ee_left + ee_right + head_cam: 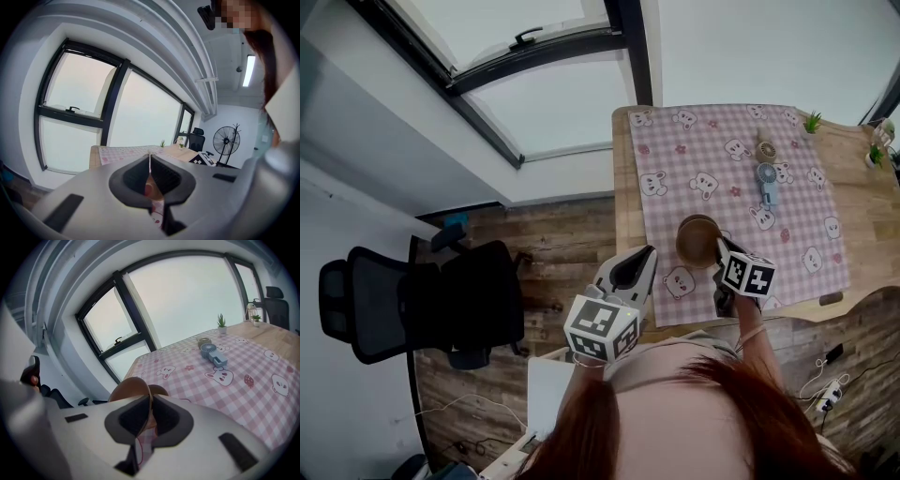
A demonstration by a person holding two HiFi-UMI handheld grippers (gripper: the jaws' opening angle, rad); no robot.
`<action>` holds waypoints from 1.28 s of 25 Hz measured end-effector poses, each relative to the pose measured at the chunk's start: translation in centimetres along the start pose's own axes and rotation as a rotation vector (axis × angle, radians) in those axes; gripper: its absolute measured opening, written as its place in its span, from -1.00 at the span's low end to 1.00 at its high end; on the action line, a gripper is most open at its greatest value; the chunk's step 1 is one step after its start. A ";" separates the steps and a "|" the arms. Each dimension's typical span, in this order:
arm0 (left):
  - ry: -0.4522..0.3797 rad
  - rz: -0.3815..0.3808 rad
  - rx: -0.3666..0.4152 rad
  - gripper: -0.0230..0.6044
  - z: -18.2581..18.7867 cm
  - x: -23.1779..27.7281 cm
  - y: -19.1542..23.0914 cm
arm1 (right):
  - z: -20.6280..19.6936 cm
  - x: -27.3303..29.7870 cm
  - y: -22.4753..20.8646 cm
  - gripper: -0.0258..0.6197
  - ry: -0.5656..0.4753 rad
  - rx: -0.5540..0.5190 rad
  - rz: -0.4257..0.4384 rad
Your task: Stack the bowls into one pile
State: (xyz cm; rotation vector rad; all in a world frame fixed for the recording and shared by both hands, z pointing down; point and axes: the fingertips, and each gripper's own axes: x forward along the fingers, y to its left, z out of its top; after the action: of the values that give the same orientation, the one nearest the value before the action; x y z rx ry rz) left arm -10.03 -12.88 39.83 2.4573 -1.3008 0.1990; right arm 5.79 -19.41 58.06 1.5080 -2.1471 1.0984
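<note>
1 brown bowl (697, 240) is on the checkered cloth (787, 169) near the table's front edge. The right gripper (720, 253) pinches the bowl's right rim. The left gripper (645, 258), jaws pressed together on nothing, hangs just left of it.

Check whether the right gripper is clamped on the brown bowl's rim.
Yes, the right gripper has its jaws shut on the thin rim of the brown bowl.

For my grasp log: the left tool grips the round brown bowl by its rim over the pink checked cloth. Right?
Wrong side. The right tool grips the round brown bowl by its rim over the pink checked cloth, as the right gripper view shows.
</note>
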 end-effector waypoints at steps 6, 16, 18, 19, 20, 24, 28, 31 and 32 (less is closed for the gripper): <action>-0.002 0.007 -0.003 -0.89 0.1 0.3 0.5 | 0.3 0.5 -0.3 -0.85 0.000 -0.003 -0.003; 0.004 0.011 -0.007 -0.89 0.3 0.9 0.9 | 0.7 1.2 -0.8 -0.85 0.008 0.000 -0.010; 0.006 0.012 -0.009 -0.89 0.3 1.1 1.0 | 0.7 1.5 -0.9 -0.85 0.013 -0.003 -0.013; 0.007 0.012 -0.009 -0.89 0.2 1.2 1.1 | 0.6 1.7 -1.0 -0.85 0.015 -0.005 -0.014; 0.009 0.012 -0.010 -0.89 0.1 1.3 1.2 | 0.6 1.8 -1.0 -0.85 0.017 -0.005 -0.015; 0.013 0.011 -0.011 -0.89 0.0 1.4 1.5 | 0.4 2.2 -1.1 -0.85 0.023 -0.003 -0.021; 0.018 0.009 -0.012 -0.89 0.1 1.6 1.7 | 0.4 2.5 -1.2 -0.85 0.029 -0.005 -0.031; 0.022 0.007 -0.015 -0.89 0.2 1.9 2.0 | 0.5 2.7 -1.4 -0.85 0.032 -0.002 -0.041; 0.024 0.006 -0.016 -0.89 0.2 2.0 2.1 | 0.5 2.9 -1.5 -0.85 0.035 0.001 -0.042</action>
State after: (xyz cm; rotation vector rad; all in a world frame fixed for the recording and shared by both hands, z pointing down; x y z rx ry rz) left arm -10.59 -15.58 40.72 2.4303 -1.2957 0.2183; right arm 6.02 -21.90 60.14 1.5157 -2.0828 1.1041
